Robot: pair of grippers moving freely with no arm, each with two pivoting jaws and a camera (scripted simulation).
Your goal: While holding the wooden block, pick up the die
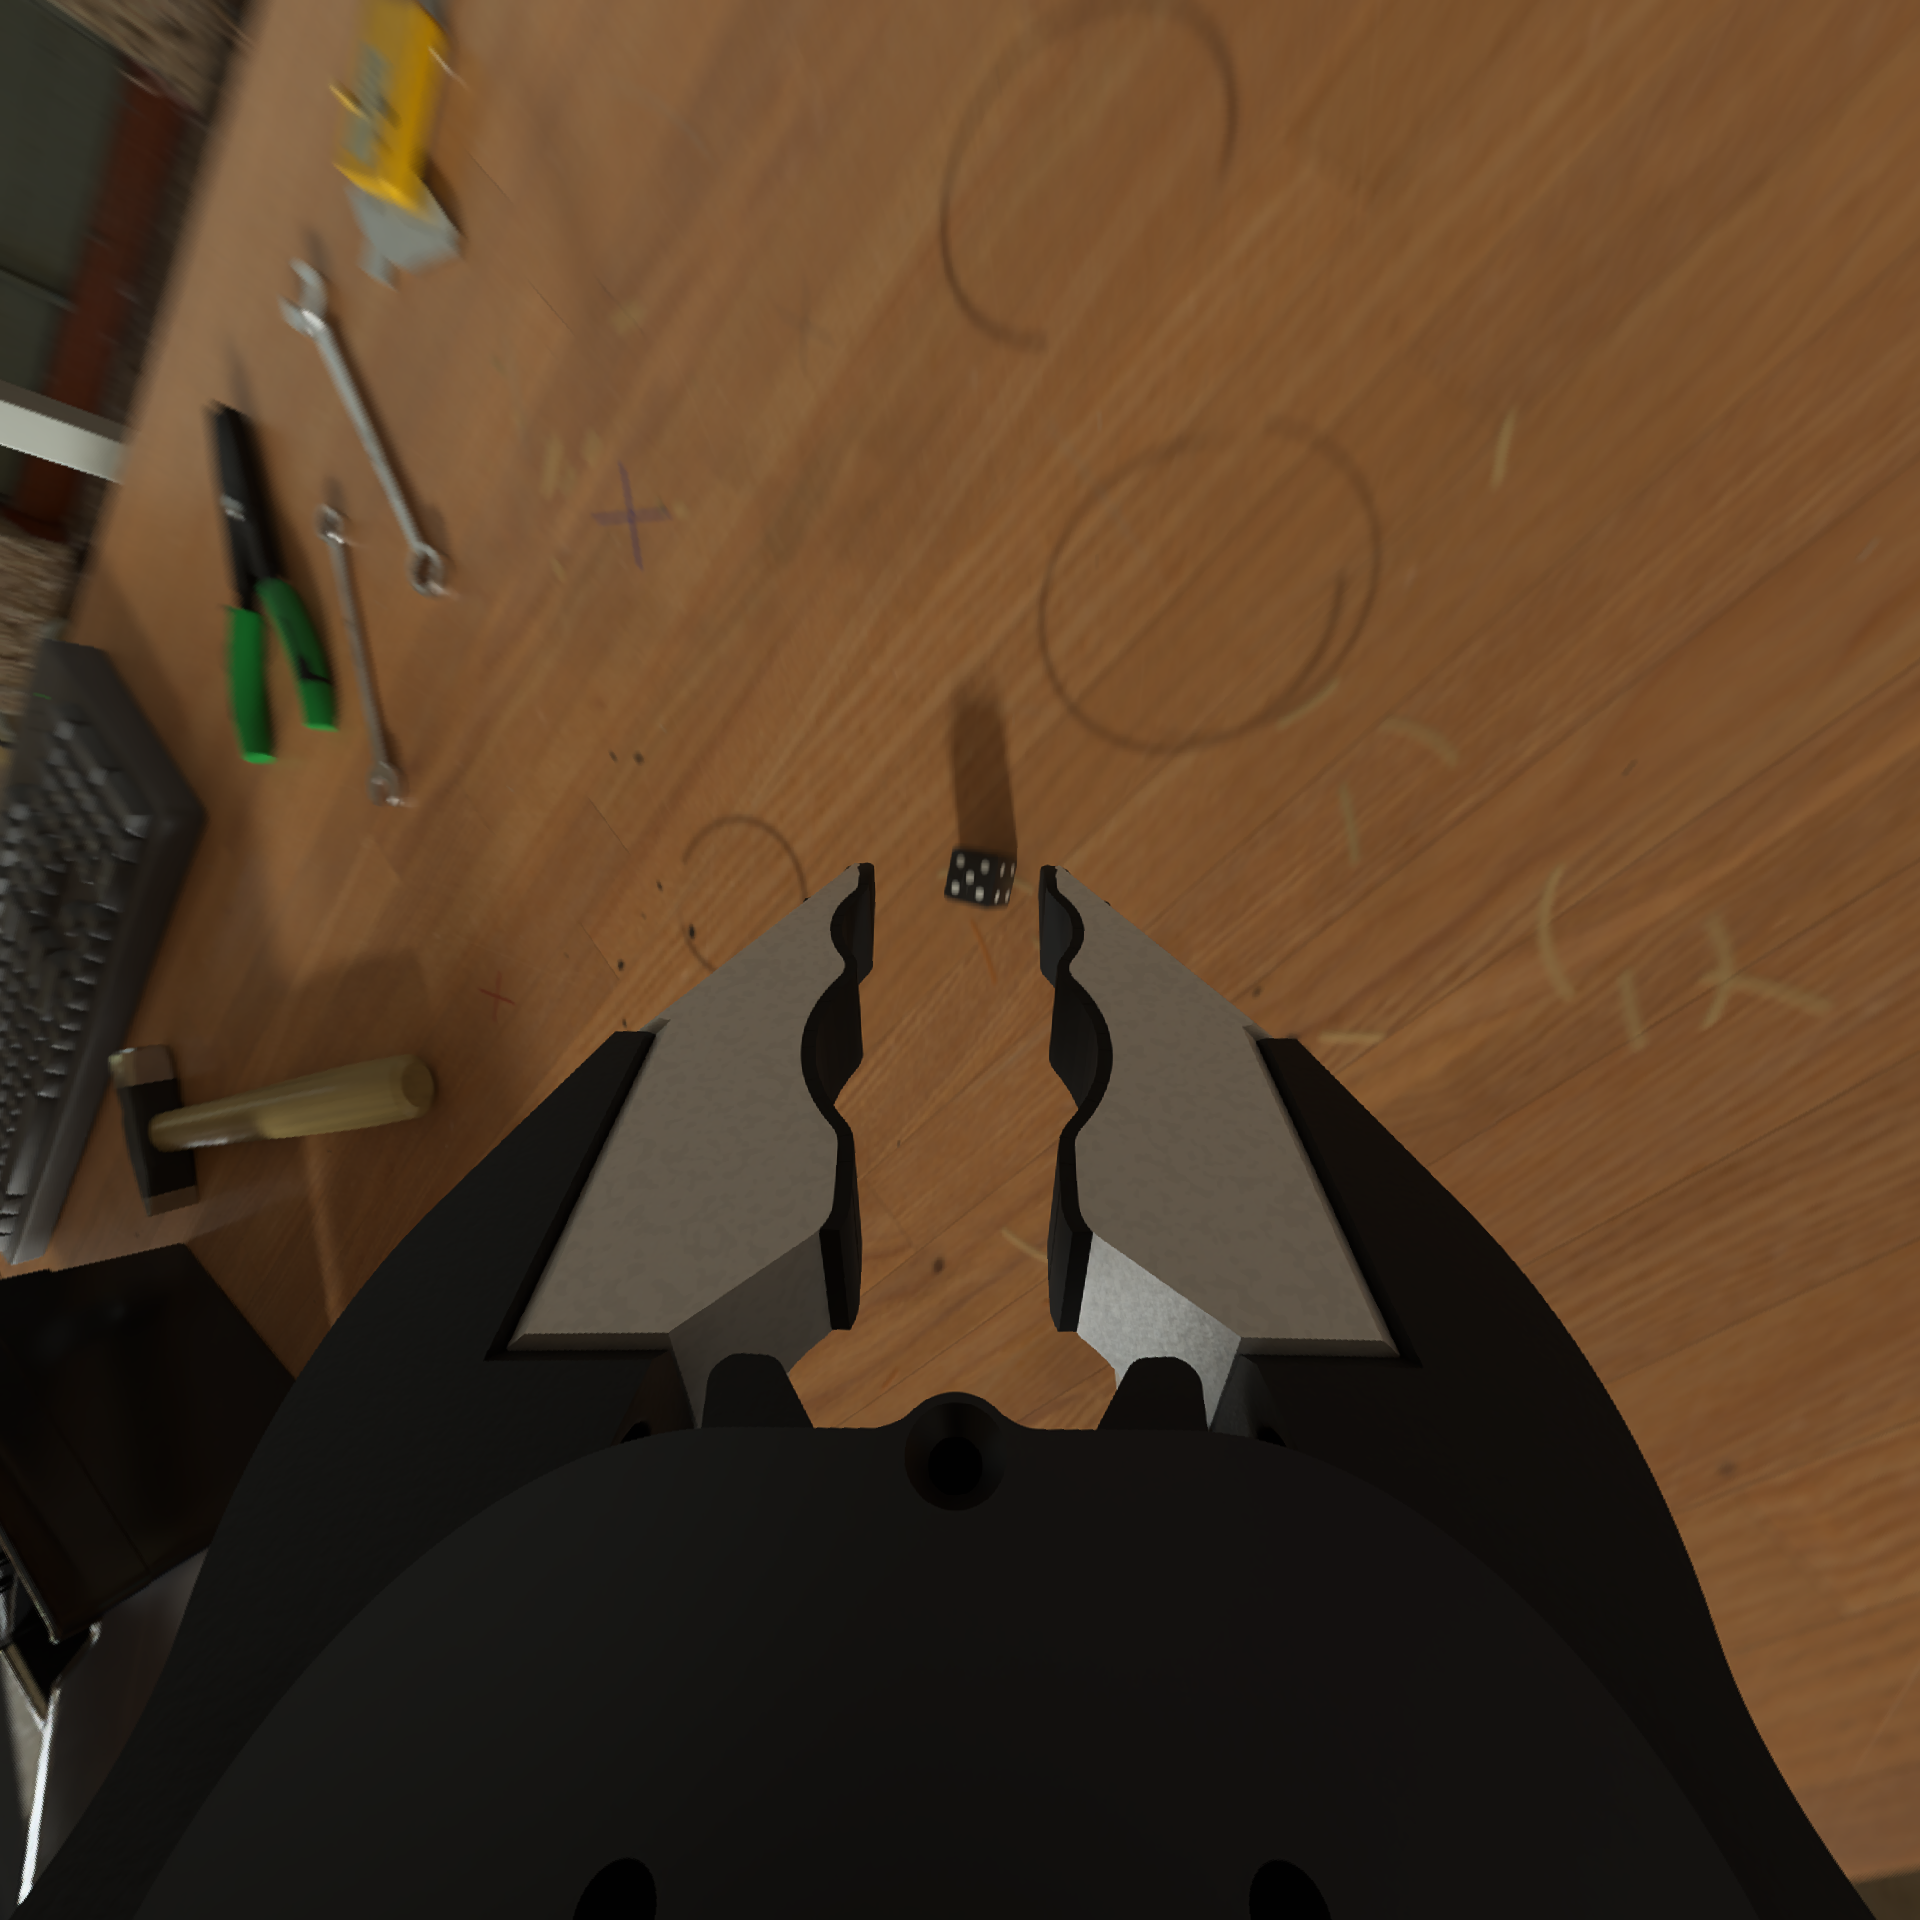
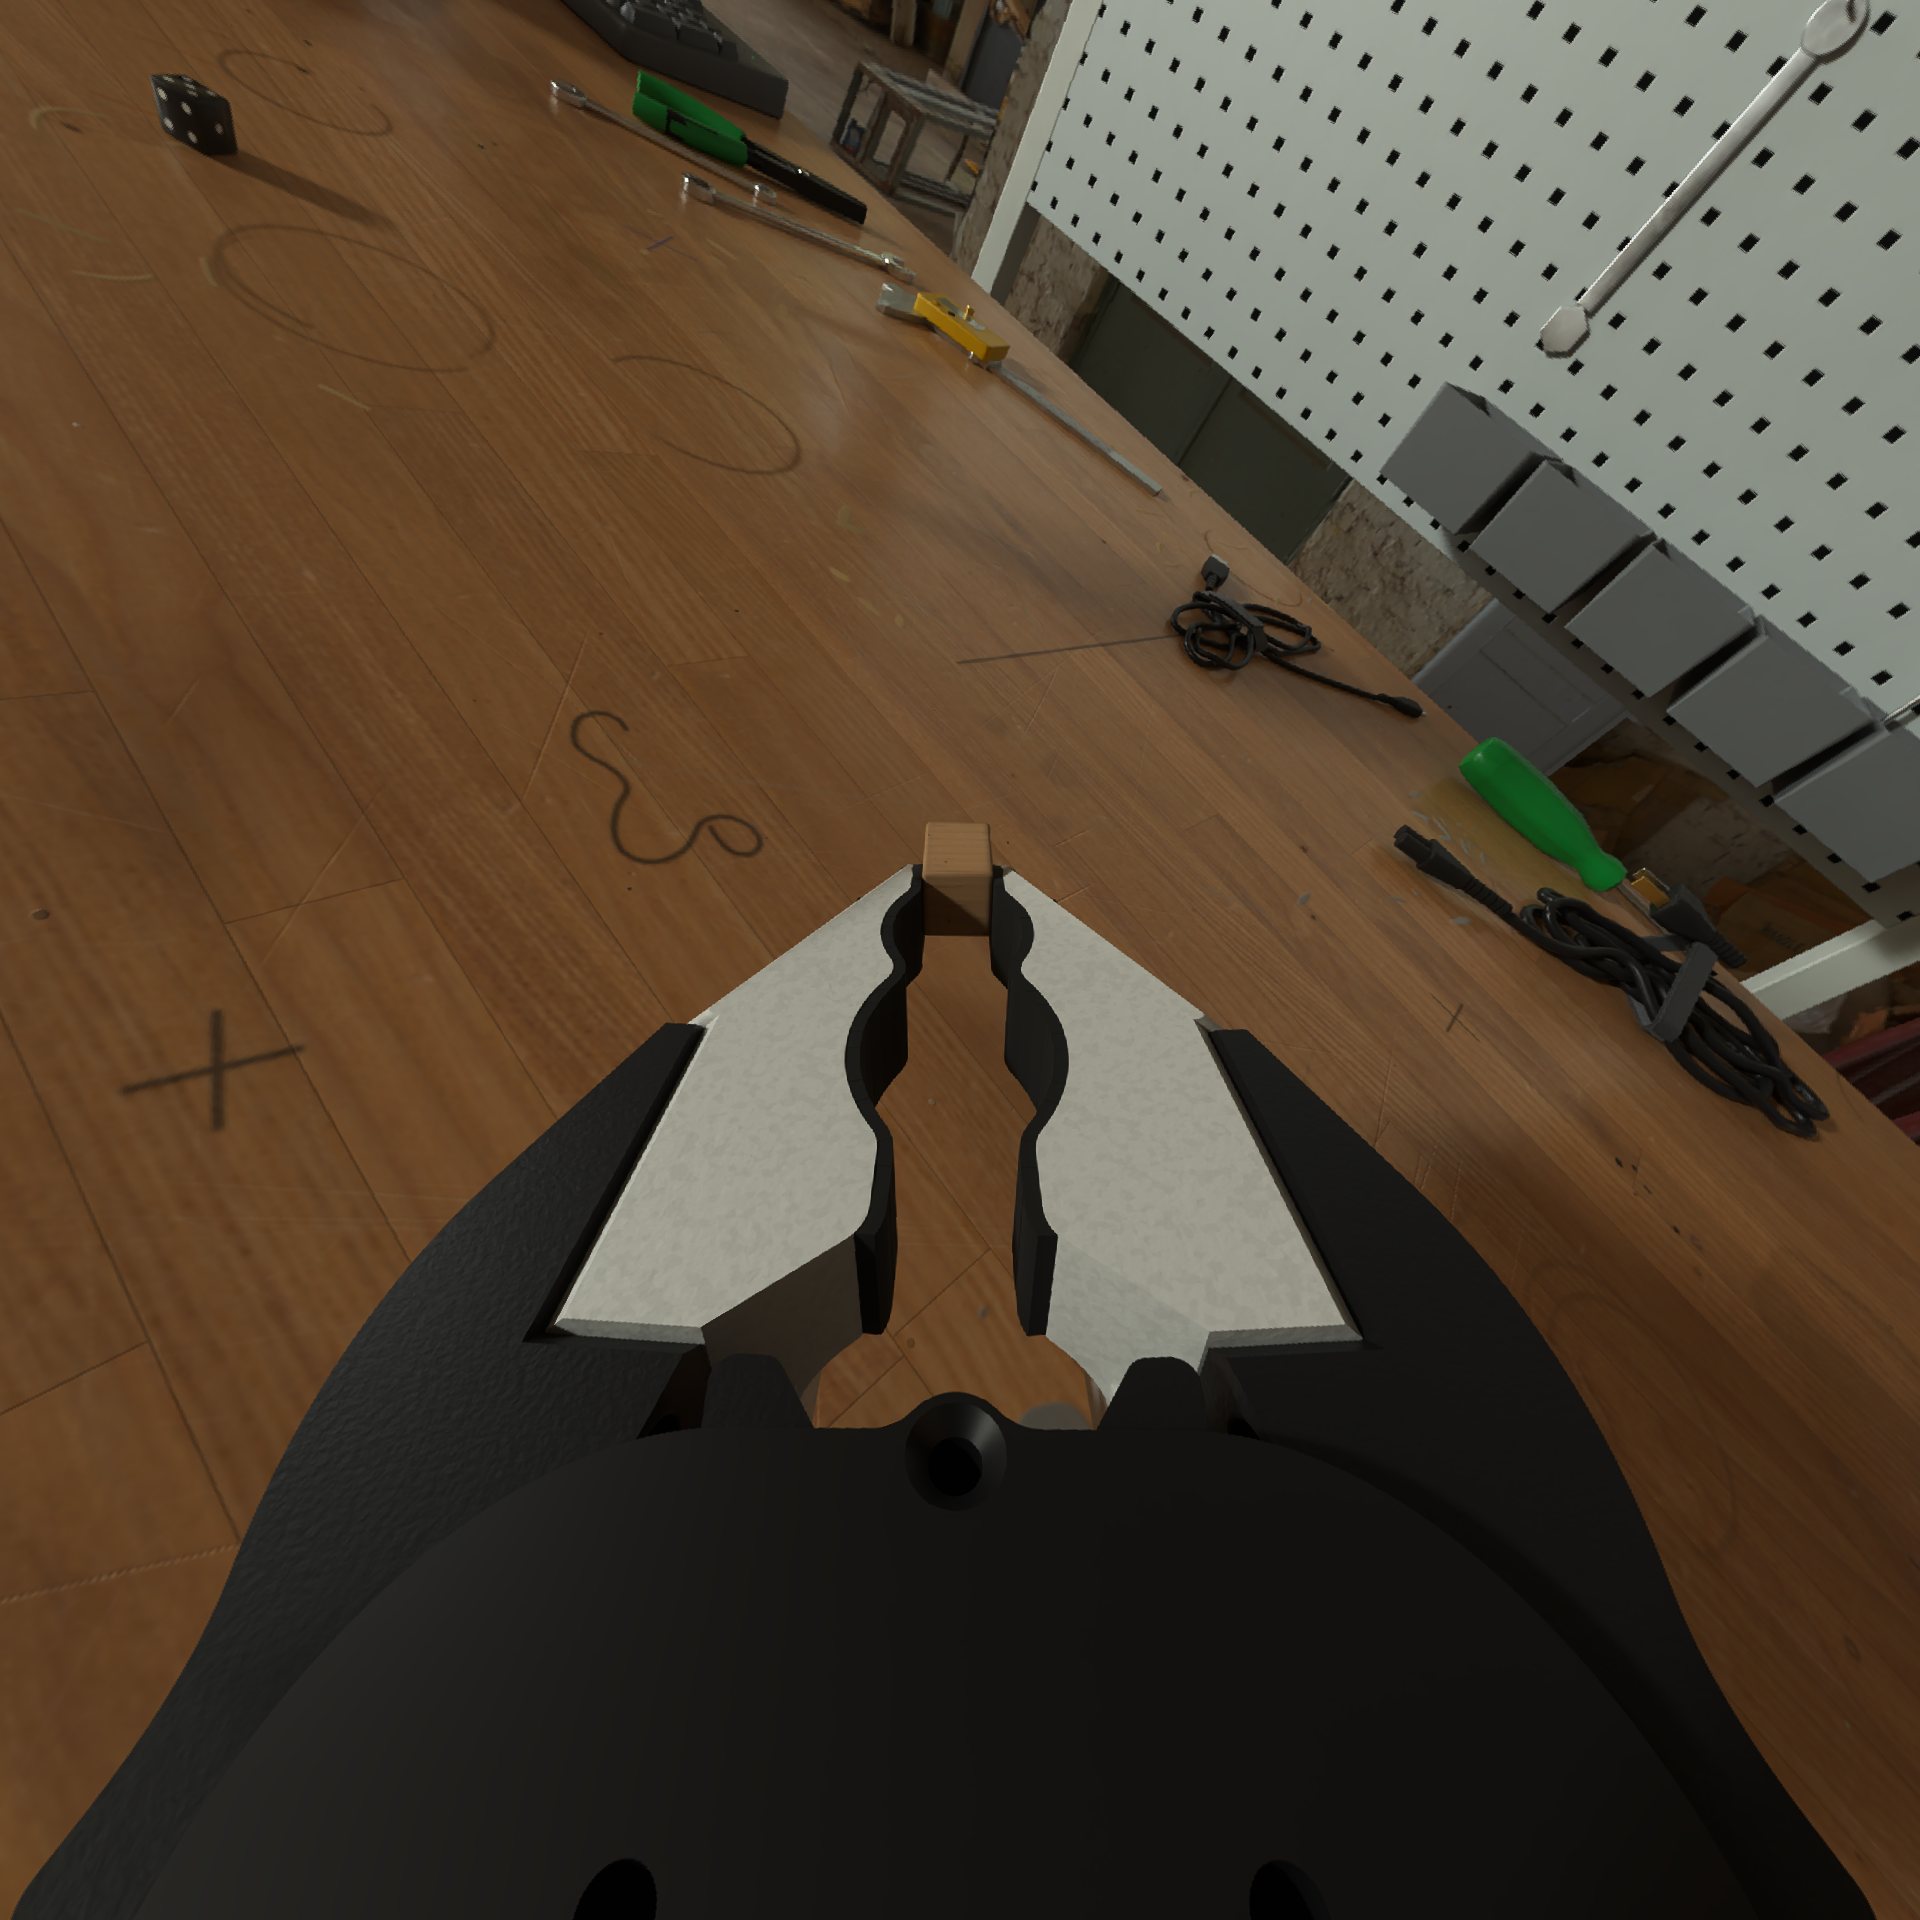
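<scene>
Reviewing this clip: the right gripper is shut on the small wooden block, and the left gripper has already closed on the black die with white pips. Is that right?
Not quite. The right gripper is shut on the small wooden block, but the left gripper is open: in the left wrist view the black die with white pips sits on the wooden workbench between its fingertips, untouched.

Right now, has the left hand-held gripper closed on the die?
No, the left hand-held gripper is open and the die sits untouched between its fingertips.
</scene>
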